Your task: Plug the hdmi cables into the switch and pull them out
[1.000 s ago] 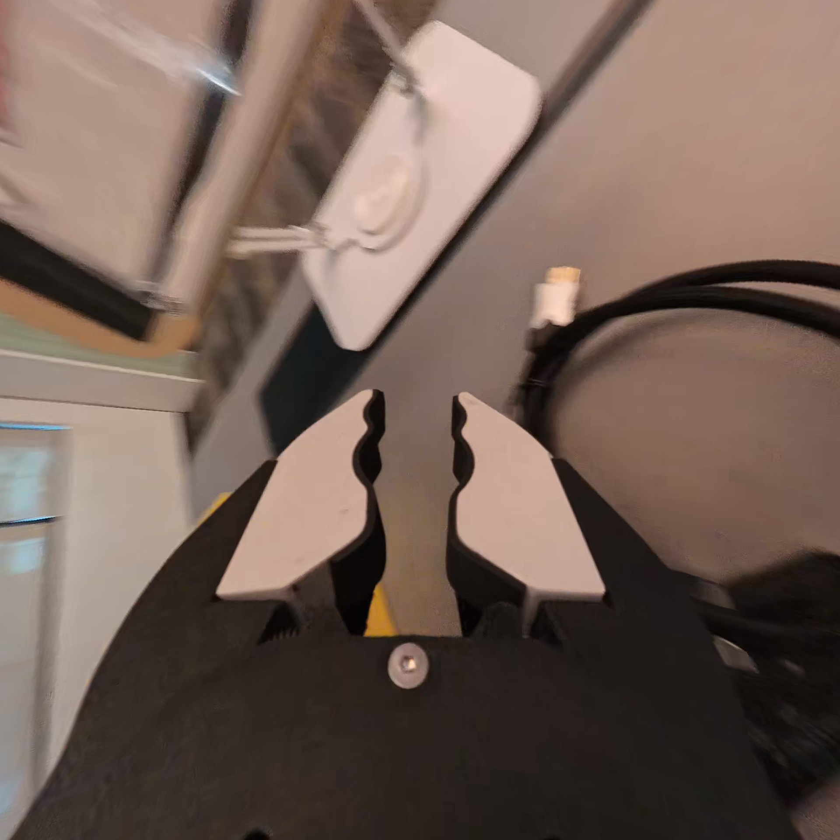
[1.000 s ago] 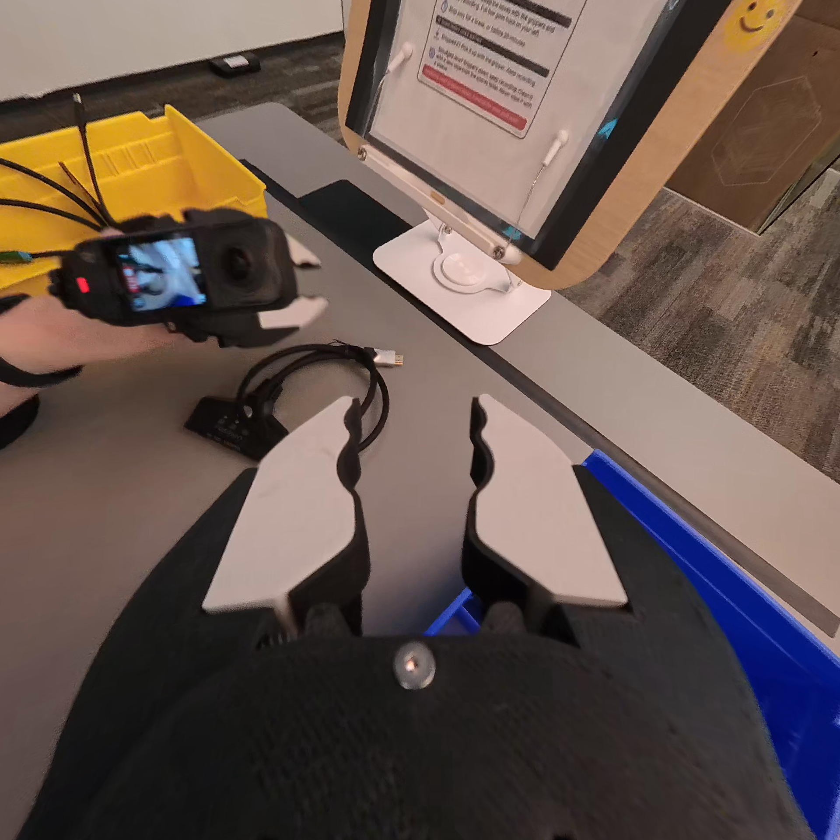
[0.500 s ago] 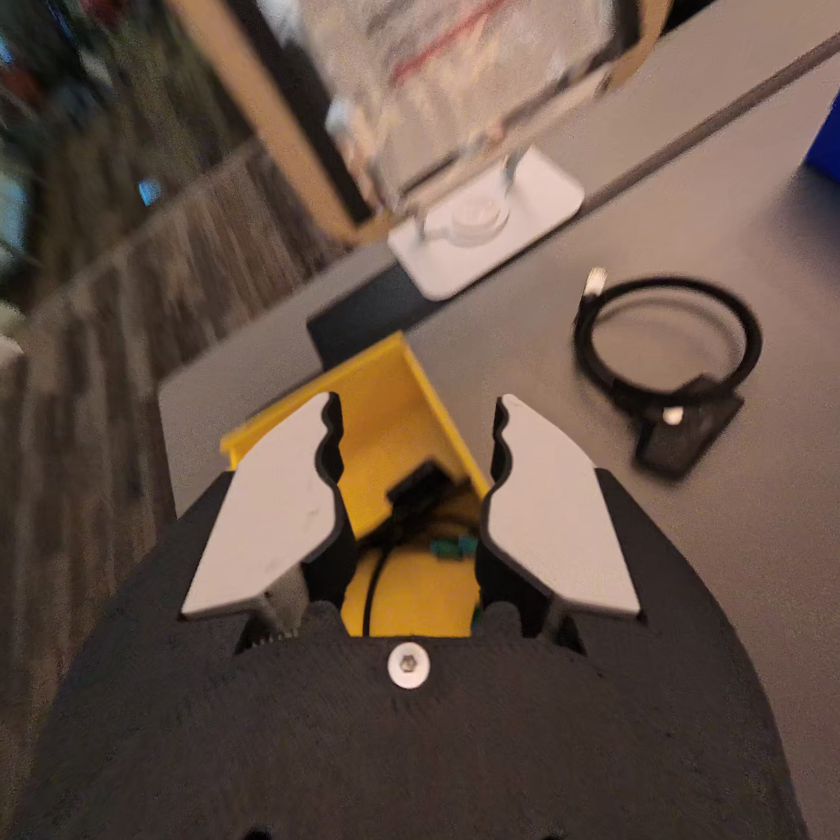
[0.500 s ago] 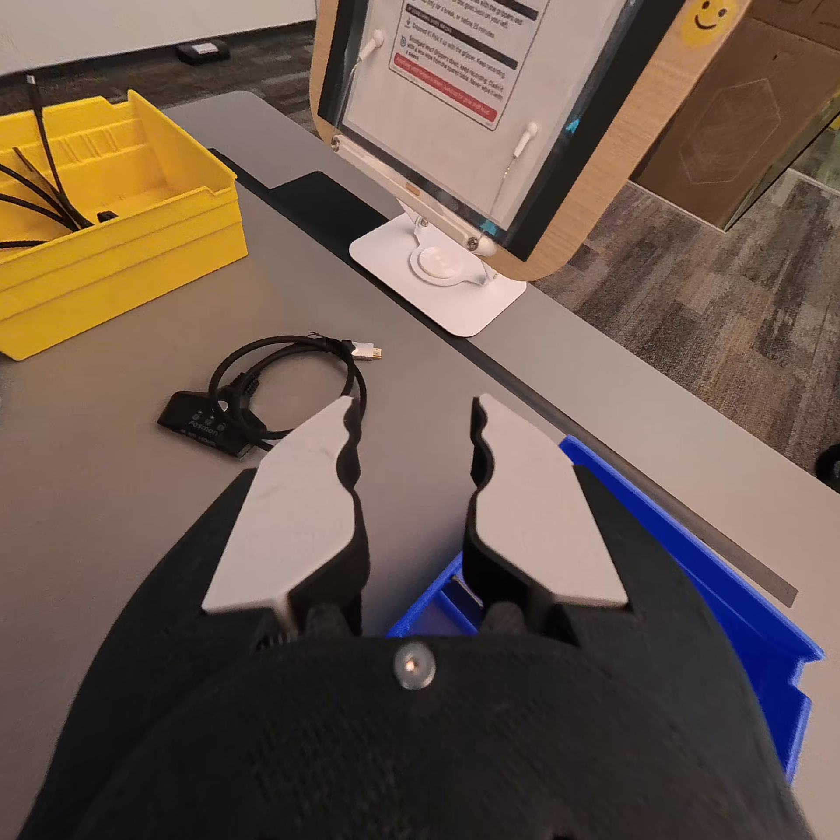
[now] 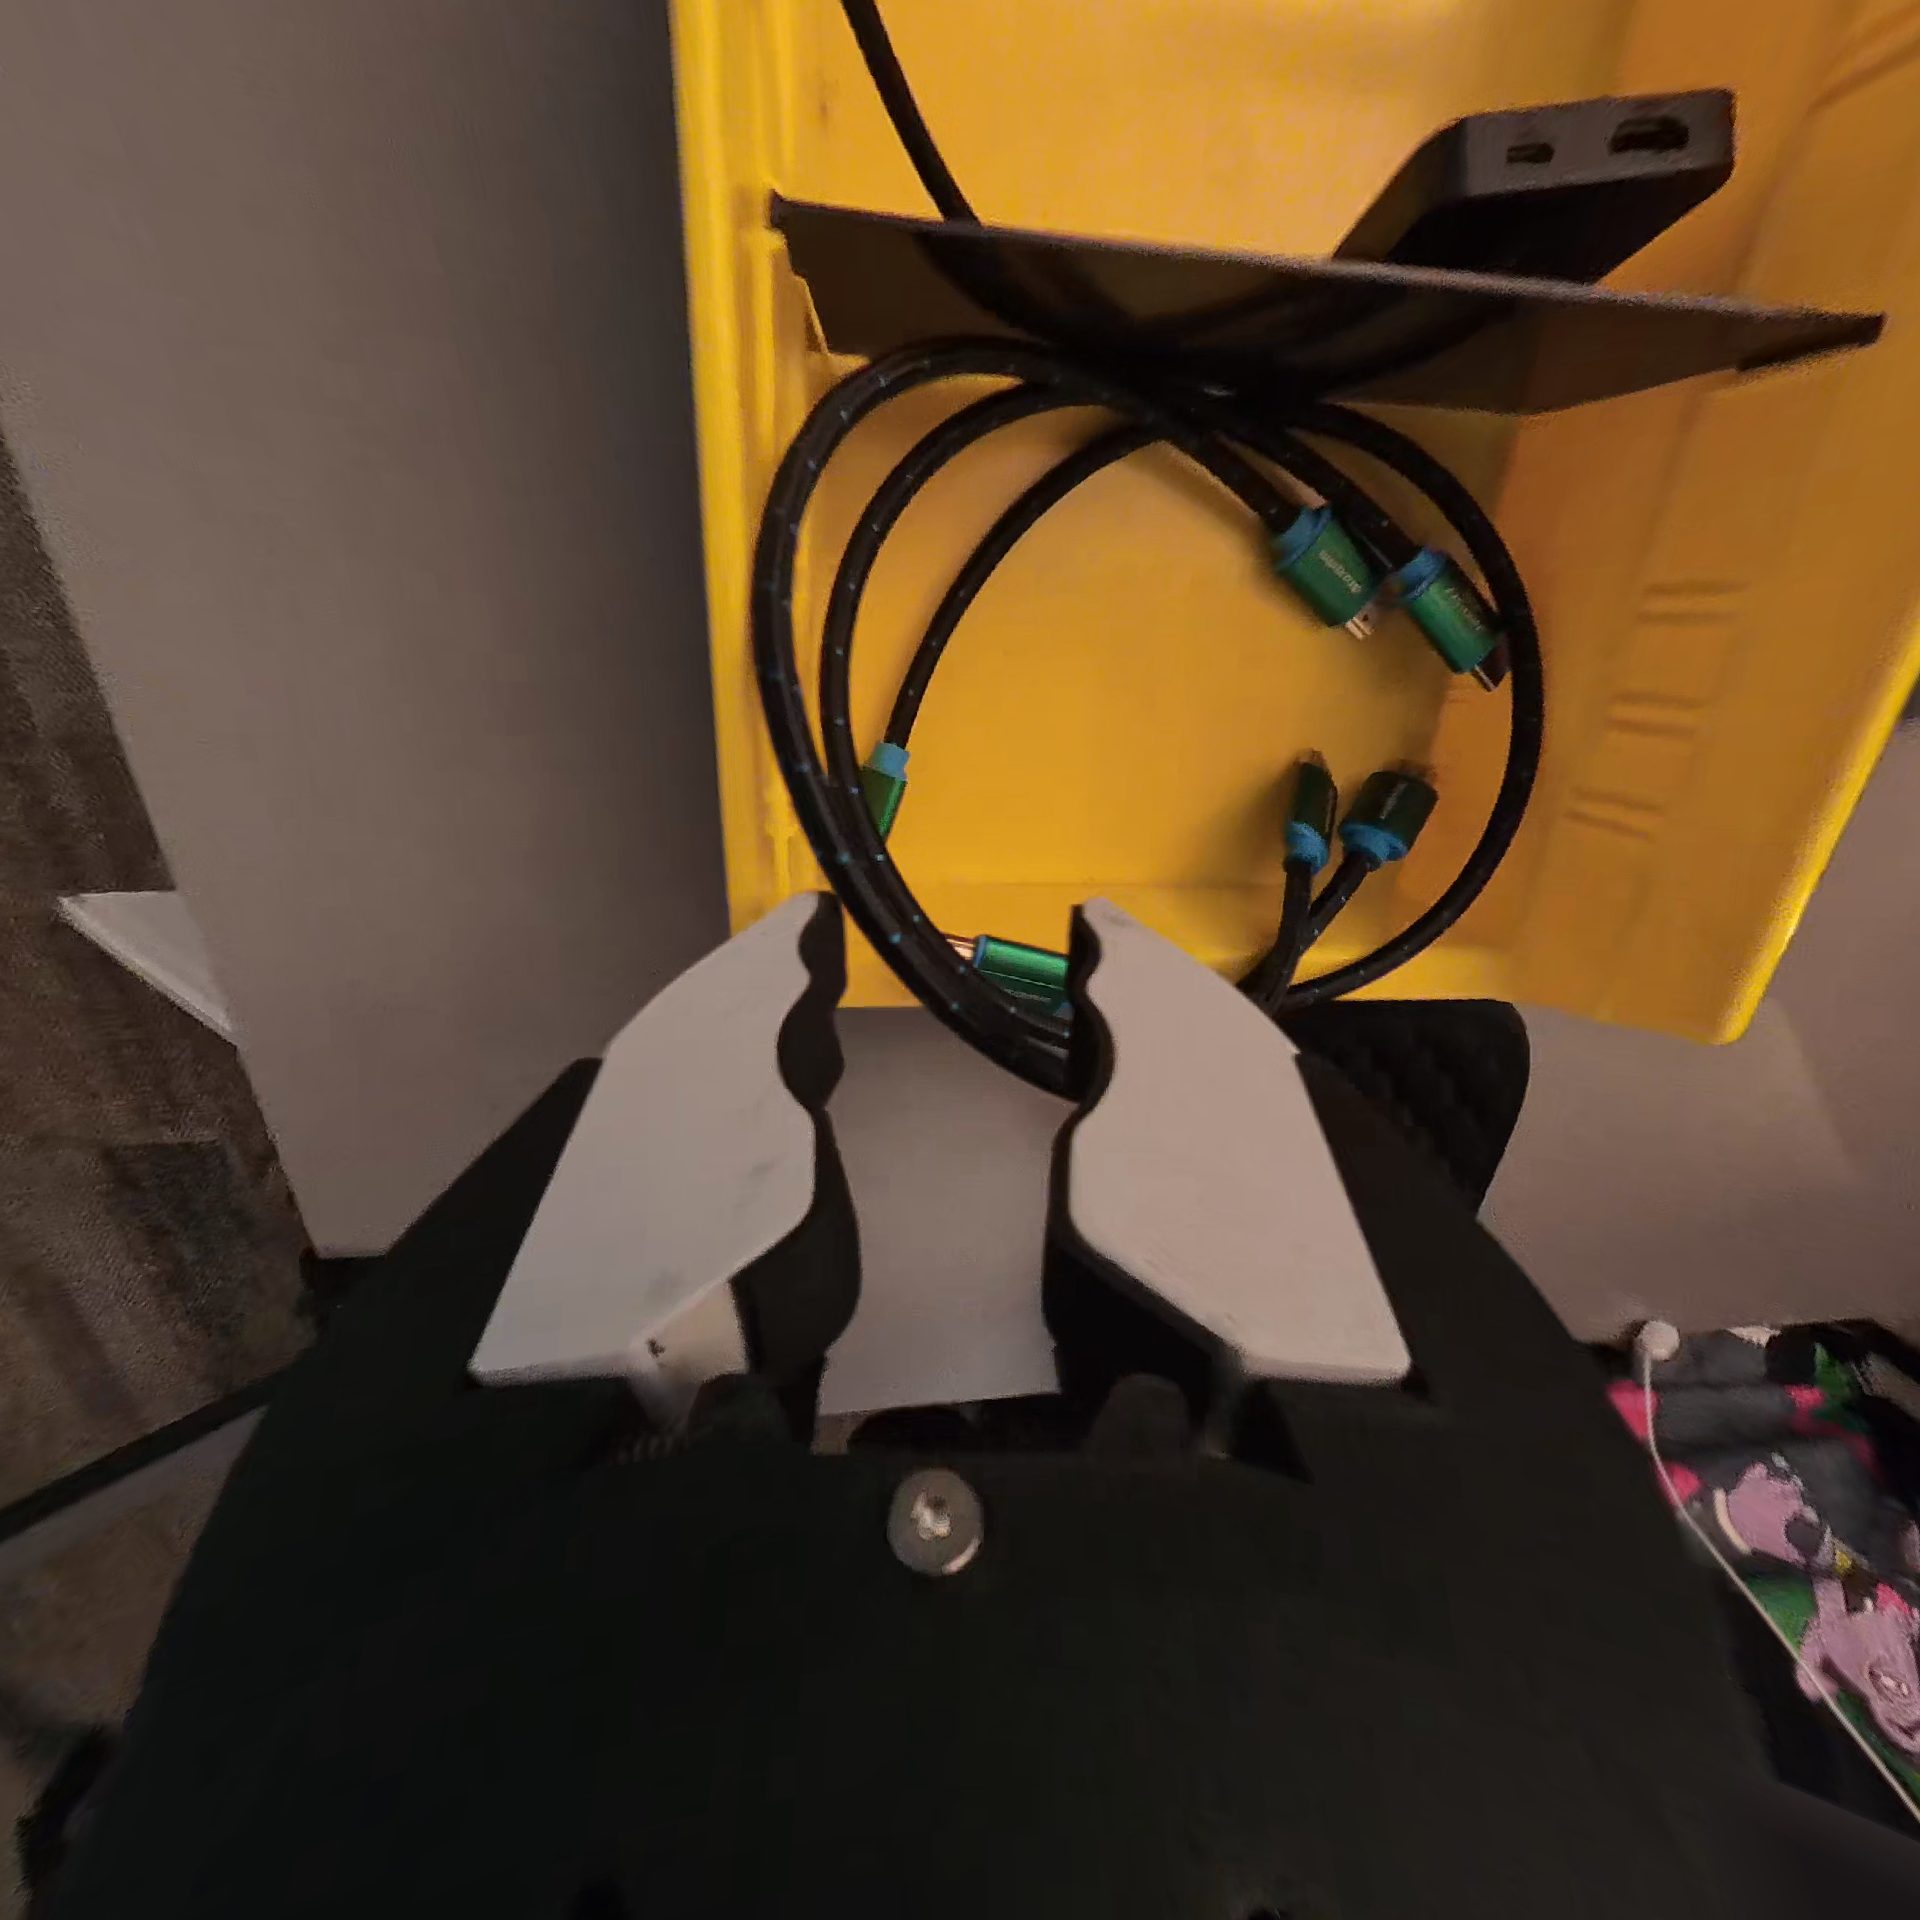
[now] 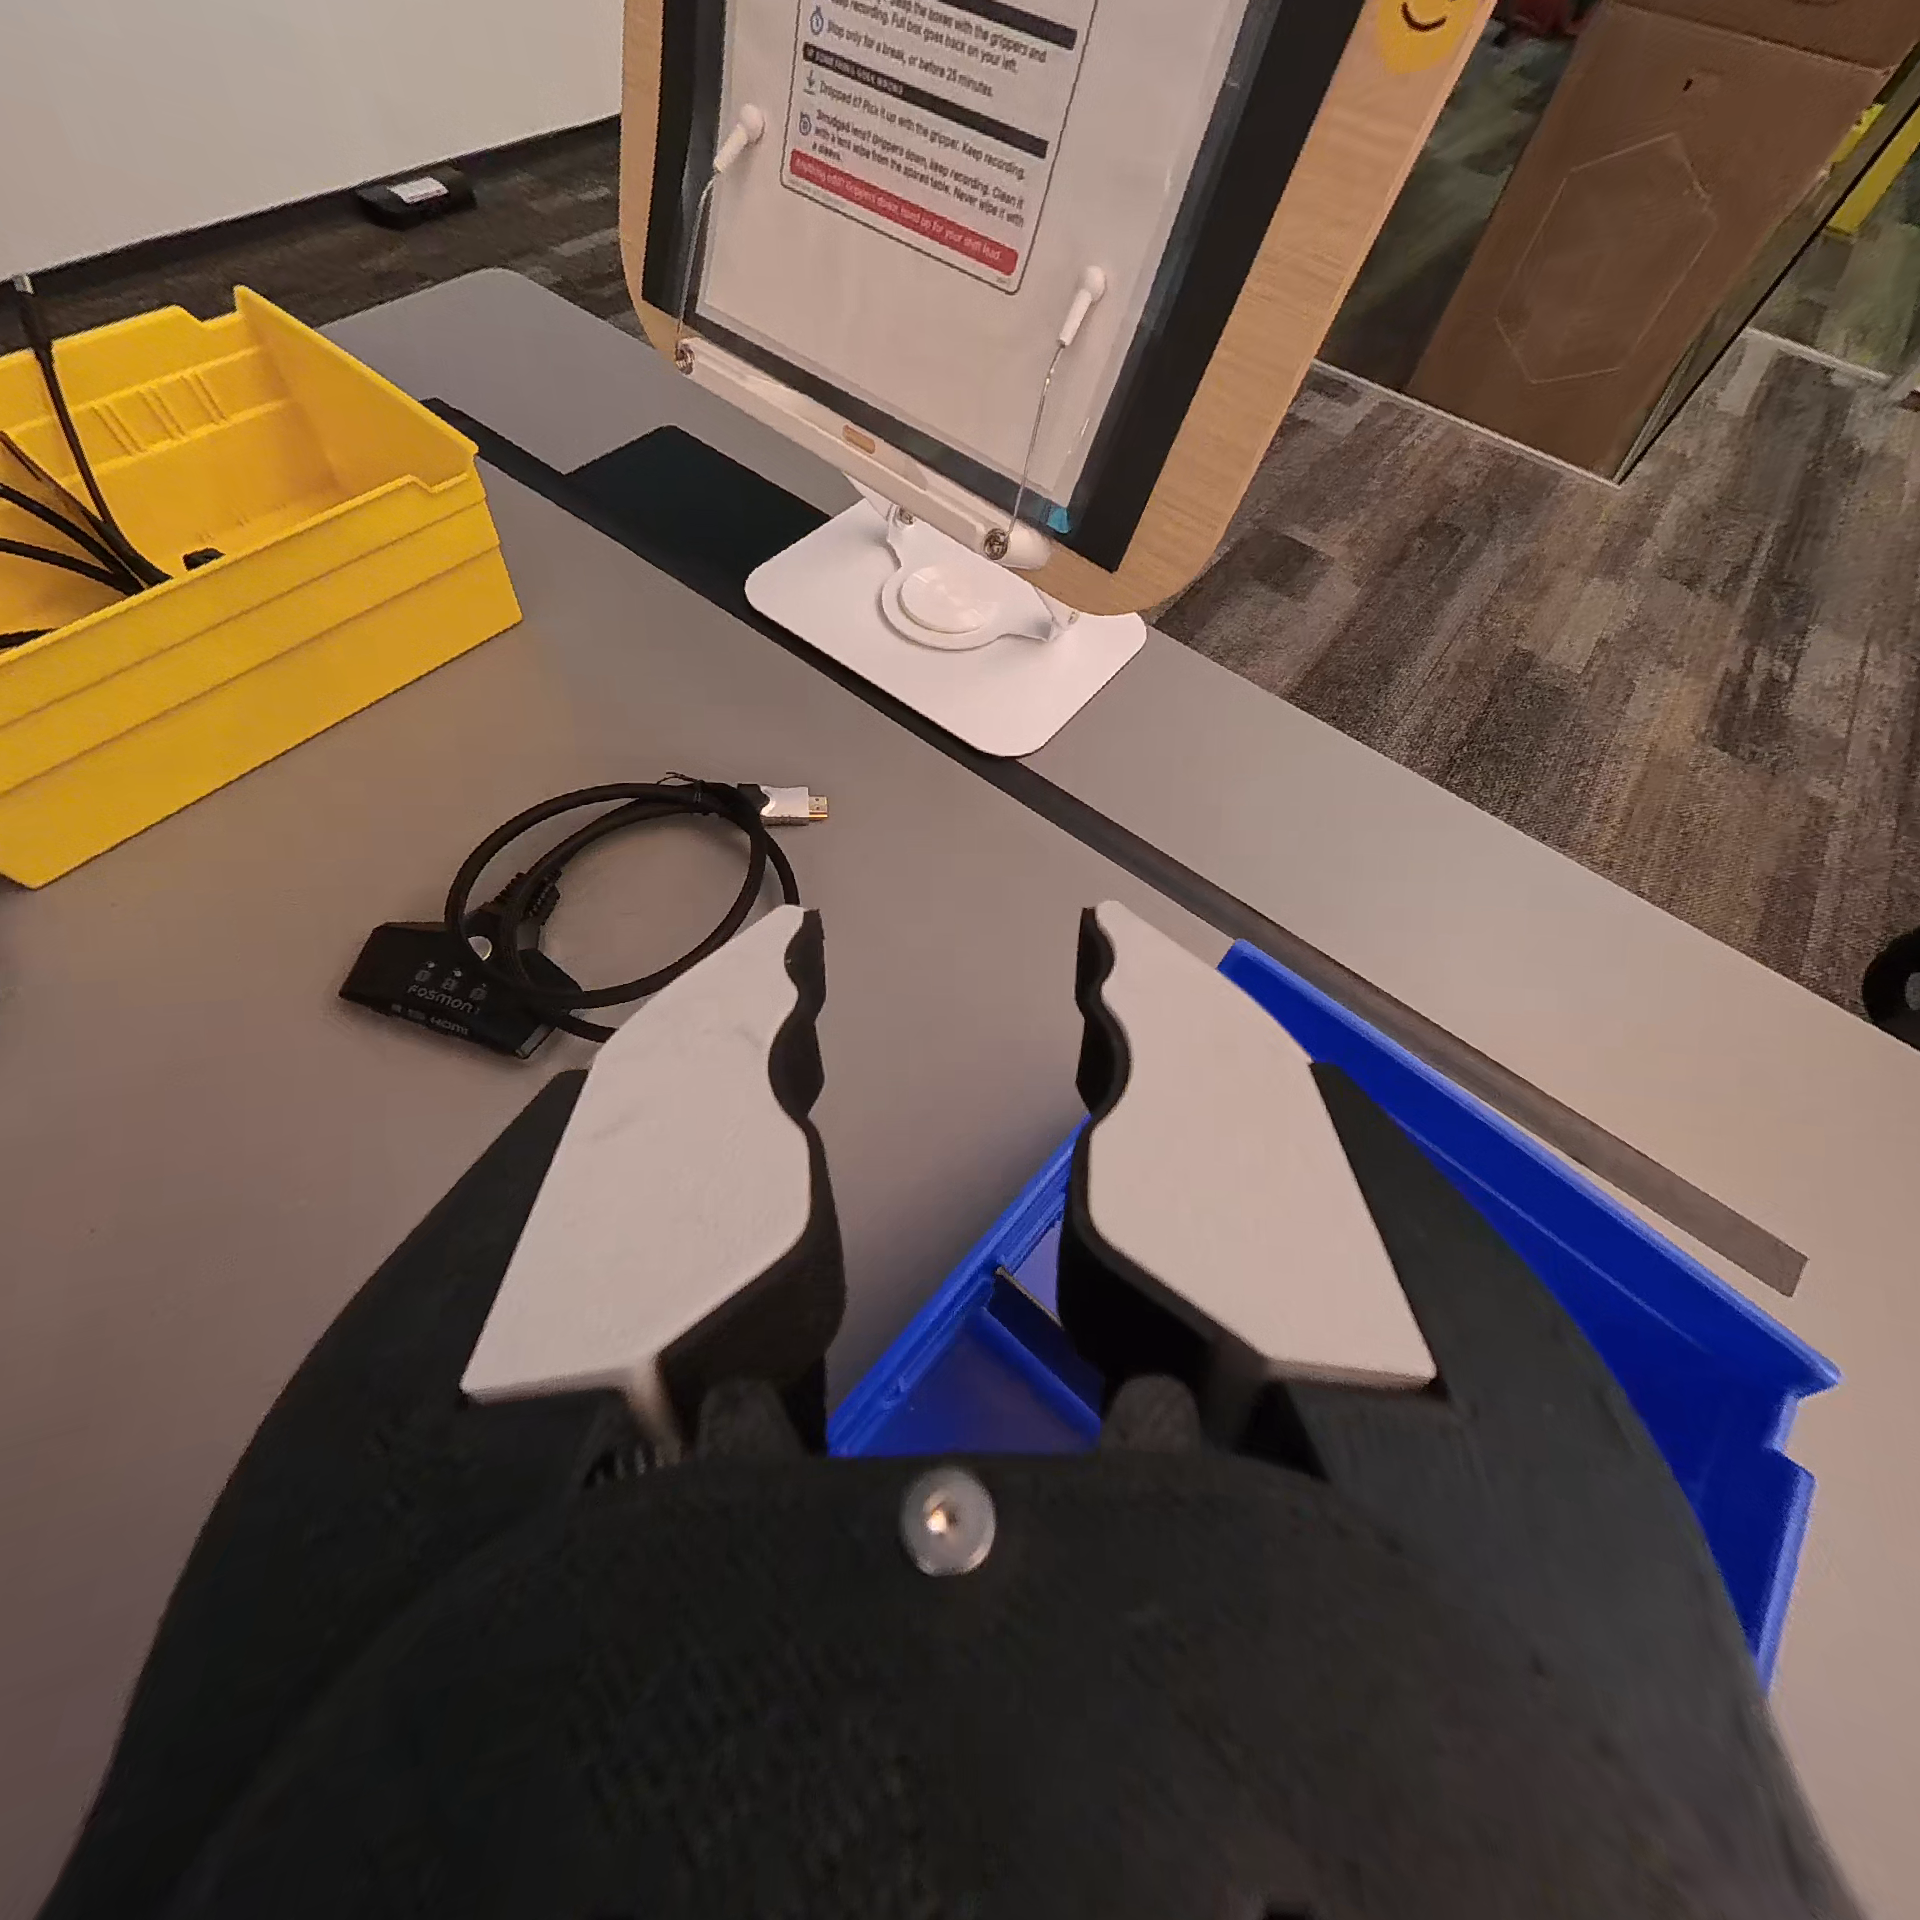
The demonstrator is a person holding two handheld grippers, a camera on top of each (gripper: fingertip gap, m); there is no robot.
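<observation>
A black HDMI switch [image 6: 449, 992] lies on the grey table with its own black cable [image 6: 634, 894] coiled beside it, silver plug [image 6: 792, 805] free. Black braided HDMI cables [image 5: 831, 665] with green plugs [image 5: 1325, 571] lie coiled in the yellow bin [image 5: 1143, 727]. My left gripper [image 5: 951, 935] is open and empty, above the bin's near edge, with one green plug [image 5: 1023, 966] just past its tips. My right gripper [image 6: 948, 925] is open and empty, above the table right of the switch.
A second black box with ports [image 5: 1704, 177] and a thin black plate [image 5: 1299, 301] lie in the yellow bin [image 6: 239, 613]. A blue bin [image 6: 1538, 1216] sits under my right gripper. A sign board on a white stand [image 6: 956, 644] stands at the table's back.
My left gripper has swung from the switch's cable over to the yellow bin and now looks down at the green-plugged cables. My right gripper has drawn back a little.
</observation>
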